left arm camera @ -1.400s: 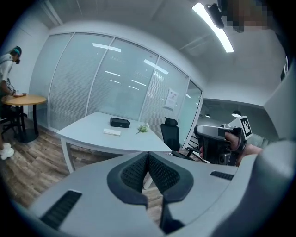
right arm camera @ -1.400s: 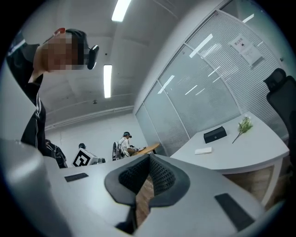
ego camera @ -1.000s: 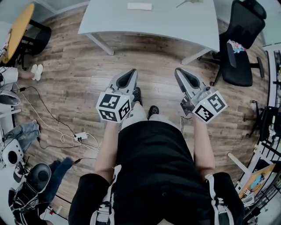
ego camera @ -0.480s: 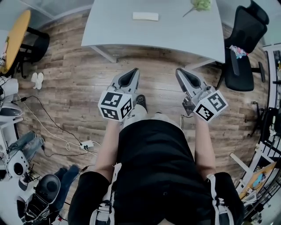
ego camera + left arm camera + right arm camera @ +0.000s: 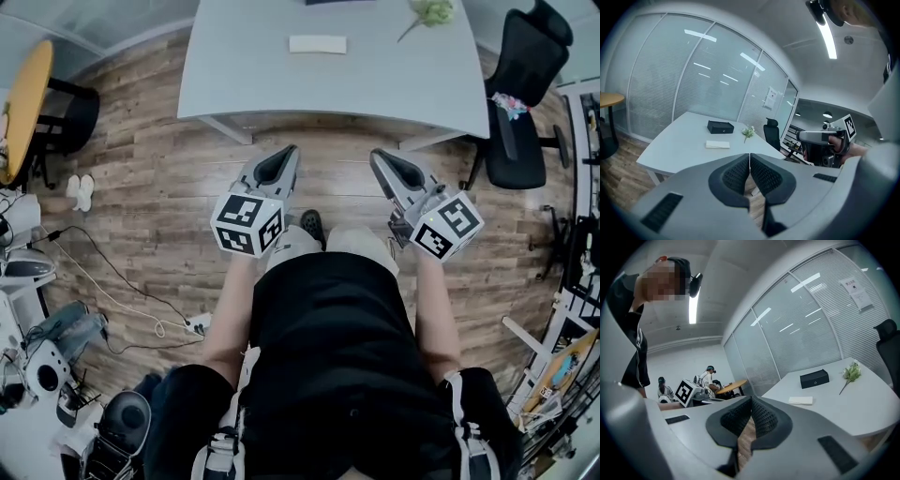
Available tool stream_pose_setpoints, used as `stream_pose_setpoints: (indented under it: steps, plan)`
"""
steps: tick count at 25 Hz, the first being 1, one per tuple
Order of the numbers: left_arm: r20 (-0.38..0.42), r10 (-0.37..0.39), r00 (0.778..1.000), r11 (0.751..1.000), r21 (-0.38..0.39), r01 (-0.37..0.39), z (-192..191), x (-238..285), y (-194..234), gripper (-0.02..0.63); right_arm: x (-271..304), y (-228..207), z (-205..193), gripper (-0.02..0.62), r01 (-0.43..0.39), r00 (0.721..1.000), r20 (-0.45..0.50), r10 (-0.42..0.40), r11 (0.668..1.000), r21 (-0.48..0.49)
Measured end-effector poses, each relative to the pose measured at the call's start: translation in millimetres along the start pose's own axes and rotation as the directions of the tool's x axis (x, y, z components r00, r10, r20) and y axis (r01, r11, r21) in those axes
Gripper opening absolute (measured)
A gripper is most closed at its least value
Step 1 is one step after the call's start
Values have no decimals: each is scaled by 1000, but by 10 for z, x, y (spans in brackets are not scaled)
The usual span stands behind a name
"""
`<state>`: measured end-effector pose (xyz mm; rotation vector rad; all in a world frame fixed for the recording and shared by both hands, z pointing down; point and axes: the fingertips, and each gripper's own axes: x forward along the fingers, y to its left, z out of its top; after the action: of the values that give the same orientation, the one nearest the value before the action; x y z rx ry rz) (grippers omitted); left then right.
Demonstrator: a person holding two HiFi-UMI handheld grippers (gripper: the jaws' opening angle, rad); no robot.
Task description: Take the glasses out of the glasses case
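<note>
You hold the left tongs (image 5: pixel 749 161) and the right tongs (image 5: pixel 751 405) out in front of you, side by side above the wooden floor (image 5: pixel 141 187) and short of the grey worktop (image 5: pixel 262 89); both point toward it and a little downward; the left tongs are pressed together at the tips with nothing between them, and the right tongs are likewise pressed together and empty. The glasses case (image 5: pixel 720 127), a black box with its lid down, sits on the far part of the worktop, well apart from both tongs; a flat white pad (image 5: pixel 717 145) lies on the near side of it; a sprig of pale flowers (image 5: pixel 748 132) lies to its right; a black office chair (image 5: pixel 520 94) stands by the worktop's right corner; a thin cable (image 5: pixel 112 281) trails across the floor on your left.
</note>
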<state>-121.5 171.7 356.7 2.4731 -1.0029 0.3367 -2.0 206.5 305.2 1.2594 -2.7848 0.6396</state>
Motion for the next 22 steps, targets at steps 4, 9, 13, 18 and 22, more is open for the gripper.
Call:
stream_pose_setpoints:
  steps: [4, 9, 13, 18, 22]
  plan:
    - [-2, -10, 1000, 1000, -8, 10, 46, 27, 111, 25, 105, -36, 36, 17, 14, 1000, 0, -14, 1000, 2]
    - [-14, -31, 999, 1000, -7, 31, 69, 103, 191, 25, 202, -106, 84, 17, 32, 999, 3, -32, 999, 5]
    - [-21, -36, 999, 999, -12, 35, 71, 174, 235, 25, 253, -174, 77, 17, 37, 999, -2, -37, 999, 12]
    - [-14, -23, 1000, 1000, -14, 23, 178, 290, 300, 25, 349, -332, 170, 17, 29, 1000, -7, -29, 1000, 6]
    - [-17, 1, 1000, 1000, -28, -1, 253, 410, 433, 25, 515, -501, 232, 17, 8, 1000, -26, -8, 1000, 4]
